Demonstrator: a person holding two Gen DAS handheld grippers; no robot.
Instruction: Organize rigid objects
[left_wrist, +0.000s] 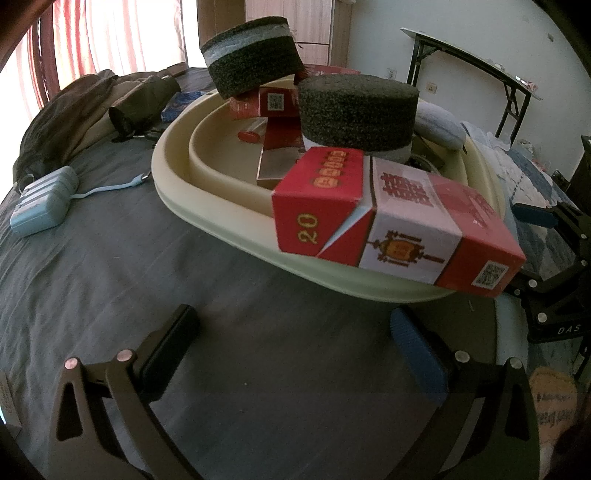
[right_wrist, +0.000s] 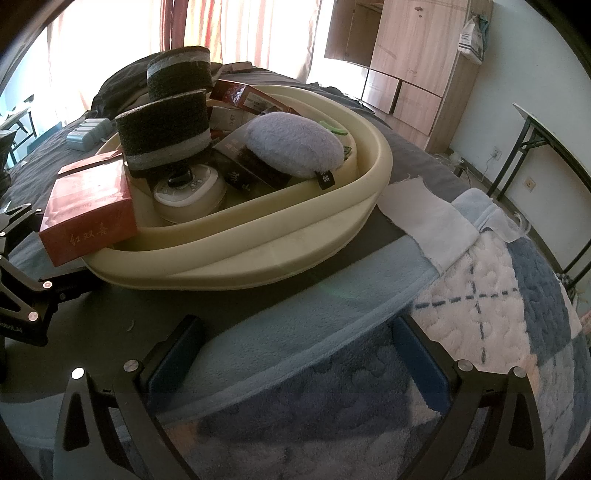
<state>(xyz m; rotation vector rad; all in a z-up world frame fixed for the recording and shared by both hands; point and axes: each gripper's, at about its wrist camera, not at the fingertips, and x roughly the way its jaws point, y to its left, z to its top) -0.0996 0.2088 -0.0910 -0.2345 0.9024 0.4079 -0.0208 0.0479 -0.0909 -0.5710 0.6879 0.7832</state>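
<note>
Red-and-white carton lies on the near rim of the cream tub, long axis crosswise, ahead and right of the left gripper. Both grippers' jaws are spread and empty; the right gripper is farther off.

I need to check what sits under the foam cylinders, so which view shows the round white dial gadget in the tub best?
The right wrist view: the round white gadget sits in plain sight inside the cream tub, below a foam cylinder. The left wrist view doesn't show it; the red box and foam block it.
</note>
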